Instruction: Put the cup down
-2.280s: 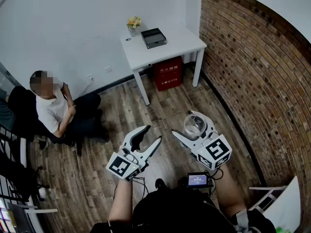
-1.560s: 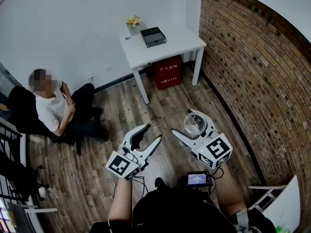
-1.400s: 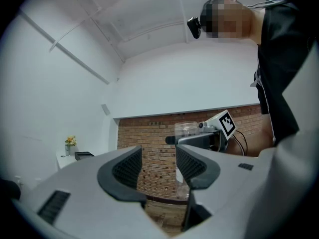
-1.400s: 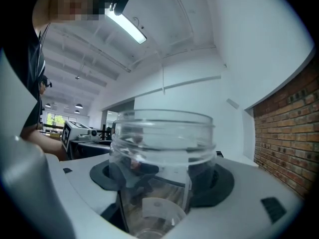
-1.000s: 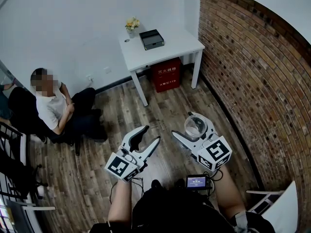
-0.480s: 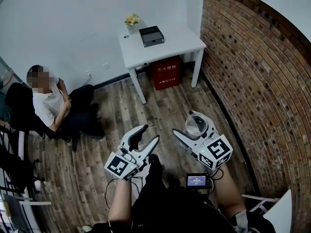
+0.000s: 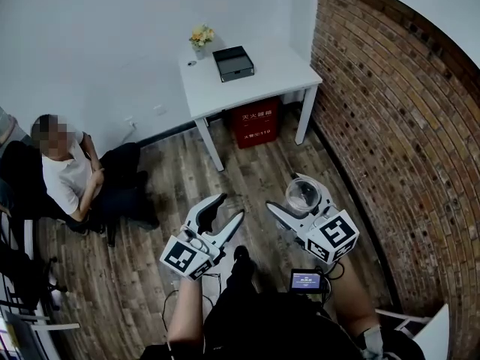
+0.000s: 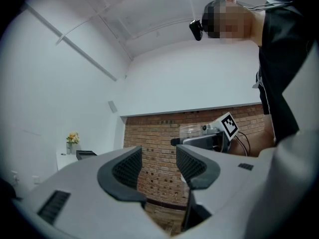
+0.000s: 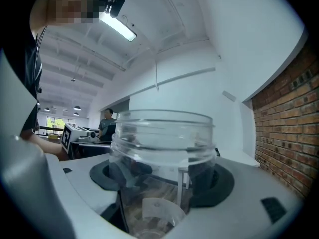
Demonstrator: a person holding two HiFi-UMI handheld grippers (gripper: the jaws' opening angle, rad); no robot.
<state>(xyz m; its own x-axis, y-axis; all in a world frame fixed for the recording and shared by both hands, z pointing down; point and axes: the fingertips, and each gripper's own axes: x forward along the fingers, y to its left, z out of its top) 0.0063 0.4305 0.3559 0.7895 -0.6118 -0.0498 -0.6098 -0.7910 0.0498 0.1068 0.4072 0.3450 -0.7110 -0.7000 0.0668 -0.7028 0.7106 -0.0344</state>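
A clear plastic cup [image 7: 302,194] stands upright between the jaws of my right gripper [image 7: 289,193], which is shut on it at chest height over the wooden floor. In the right gripper view the cup [image 9: 162,148] fills the middle, with the dark pads [image 9: 215,180] pressed on both of its sides. My left gripper [image 7: 231,206] hovers beside it to the left, open, with nothing between its ribbed pads [image 8: 128,167]. The left gripper view looks across at the cup [image 8: 191,131] in the other gripper.
A white table [image 7: 285,73] stands ahead by the wall, bearing a black box [image 7: 233,62] and a small vase of flowers [image 7: 199,36]. Under it sits a red box [image 7: 255,118]. A brick wall [image 7: 390,126] runs along the right. A person [image 7: 71,178] sits at the left.
Both grippers hold the same pose, the cup still gripped. The view has shifted: the table and the seated person have drifted left, and a dark shoe now shows below the grippers.
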